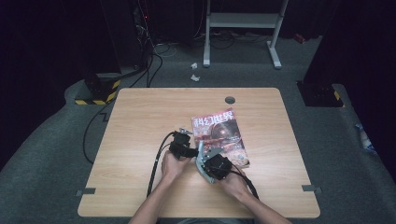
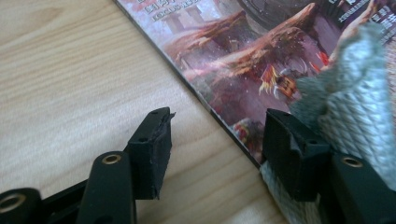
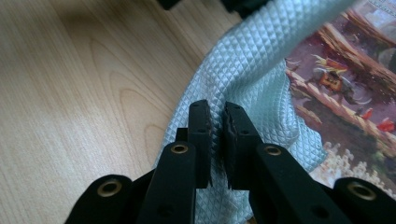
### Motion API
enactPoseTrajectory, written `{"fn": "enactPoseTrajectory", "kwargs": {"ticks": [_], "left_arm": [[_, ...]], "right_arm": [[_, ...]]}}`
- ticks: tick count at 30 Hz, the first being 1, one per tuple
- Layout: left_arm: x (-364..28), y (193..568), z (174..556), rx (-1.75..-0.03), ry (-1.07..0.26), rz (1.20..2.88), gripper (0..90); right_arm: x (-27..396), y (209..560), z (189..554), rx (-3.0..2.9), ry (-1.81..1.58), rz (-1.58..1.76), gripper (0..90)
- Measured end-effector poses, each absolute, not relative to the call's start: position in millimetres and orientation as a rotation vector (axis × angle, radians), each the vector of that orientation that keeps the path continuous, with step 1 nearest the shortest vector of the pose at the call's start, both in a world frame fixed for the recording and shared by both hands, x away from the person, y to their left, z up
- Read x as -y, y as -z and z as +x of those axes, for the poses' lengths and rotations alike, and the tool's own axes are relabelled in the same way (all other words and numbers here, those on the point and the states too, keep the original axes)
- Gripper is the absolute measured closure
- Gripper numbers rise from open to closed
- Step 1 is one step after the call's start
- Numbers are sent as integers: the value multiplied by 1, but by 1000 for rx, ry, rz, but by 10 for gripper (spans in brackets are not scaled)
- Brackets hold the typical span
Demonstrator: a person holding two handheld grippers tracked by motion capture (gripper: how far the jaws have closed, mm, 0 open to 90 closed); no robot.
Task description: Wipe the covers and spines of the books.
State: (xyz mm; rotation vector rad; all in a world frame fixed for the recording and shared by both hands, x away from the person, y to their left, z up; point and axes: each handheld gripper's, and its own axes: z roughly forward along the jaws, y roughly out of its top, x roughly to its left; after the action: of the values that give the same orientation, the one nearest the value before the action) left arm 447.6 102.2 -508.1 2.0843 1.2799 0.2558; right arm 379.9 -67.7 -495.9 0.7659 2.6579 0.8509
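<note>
Wiping a magazine (image 1: 219,136) on the surface (image 1: 140,140): right hand-held gripper (image 3: 217,119) pinches the cloth (image 3: 252,65), which drapes over the cover's near edge; left hand-held gripper (image 2: 215,135) stands open astride that edge, gripping nothing. Next, judged: sweep the cloth across the cover.

We see a waffle-textured cloth (image 3: 252,70), a glossy paper magazine (image 2: 261,51) — on a matt wood-grain table (image 2: 70,84).
</note>
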Motion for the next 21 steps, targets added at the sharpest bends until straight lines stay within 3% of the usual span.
{"fn": "enactPoseTrajectory", "kwargs": {"ticks": [8,15,18,21], "left_arm": [[-99,509,447,-1256,-316,2106,411],[-99,510,446,-1255,-317,2098,407],[-99,510,447,-1255,-317,2100,407],[-98,510,447,-1256,-319,2098,407]], "right_arm": [[96,496,379,-2635,-829,814,824],[175,494,390,-2494,-771,1082,824],[178,493,390,-2488,-768,1101,825],[155,494,388,-2534,-789,1040,826]]}}
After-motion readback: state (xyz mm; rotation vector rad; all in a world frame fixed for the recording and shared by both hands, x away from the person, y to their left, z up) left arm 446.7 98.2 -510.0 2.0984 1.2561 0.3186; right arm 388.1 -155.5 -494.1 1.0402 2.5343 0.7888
